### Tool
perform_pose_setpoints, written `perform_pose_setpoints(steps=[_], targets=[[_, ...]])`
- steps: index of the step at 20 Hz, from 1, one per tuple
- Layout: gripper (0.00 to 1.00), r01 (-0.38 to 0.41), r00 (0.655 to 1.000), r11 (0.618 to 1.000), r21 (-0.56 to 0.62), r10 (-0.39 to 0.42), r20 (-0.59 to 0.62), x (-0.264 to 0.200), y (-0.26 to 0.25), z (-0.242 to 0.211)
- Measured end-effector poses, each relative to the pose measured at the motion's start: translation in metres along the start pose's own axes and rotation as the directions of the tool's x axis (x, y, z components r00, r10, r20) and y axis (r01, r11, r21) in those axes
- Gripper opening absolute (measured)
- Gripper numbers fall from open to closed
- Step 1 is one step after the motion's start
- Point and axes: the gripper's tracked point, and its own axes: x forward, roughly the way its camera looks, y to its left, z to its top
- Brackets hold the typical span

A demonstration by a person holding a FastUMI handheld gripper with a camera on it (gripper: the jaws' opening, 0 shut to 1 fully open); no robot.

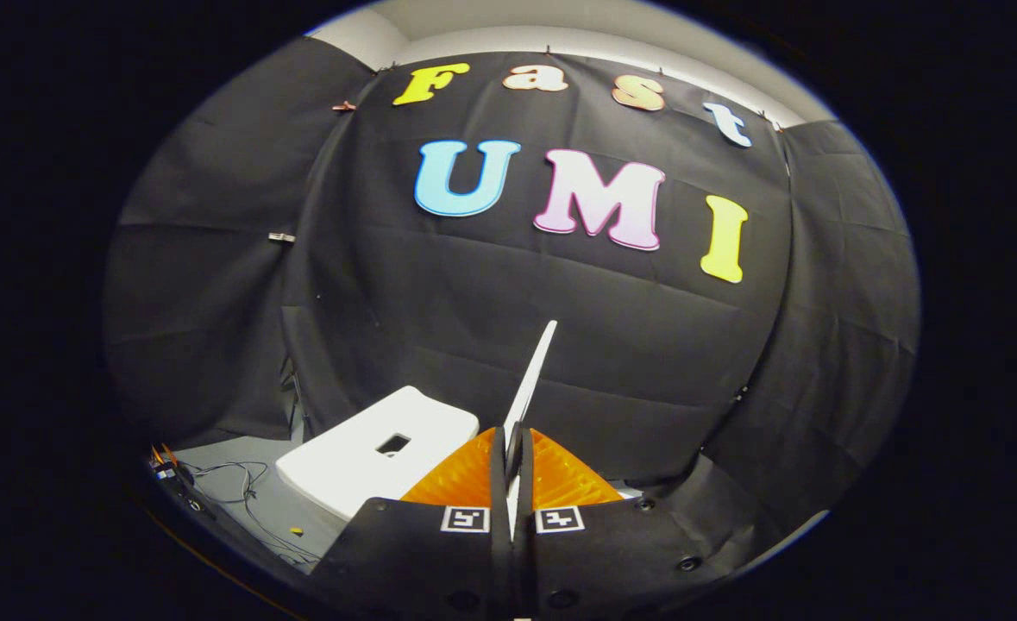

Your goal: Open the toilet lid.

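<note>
Both fingers of the tool (514,448) pinch the thin white plastic toilet lid (532,379) edge-on, holding it raised, judged nearly open.

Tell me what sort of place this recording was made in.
Likely a staged recording booth, not a real bathroom: black cloth walls hang all round, loose cables lie on the floor, and a white toilet tank stands alone. The gripper is shut on the raised toilet lid.
</note>
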Motion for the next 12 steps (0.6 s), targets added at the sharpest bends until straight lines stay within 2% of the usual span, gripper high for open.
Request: perform_pose_setpoints(steps=[7, 12], targets=[[0.05, -0.079, 0.997, 0.993, -0.088, 0.080, 0.009, 0.009, 0.063, 0.008], [0.05, -0.108, 0.994, 0.986, -0.126, 0.109, 0.004, 0.014, 0.089, 0.011]])
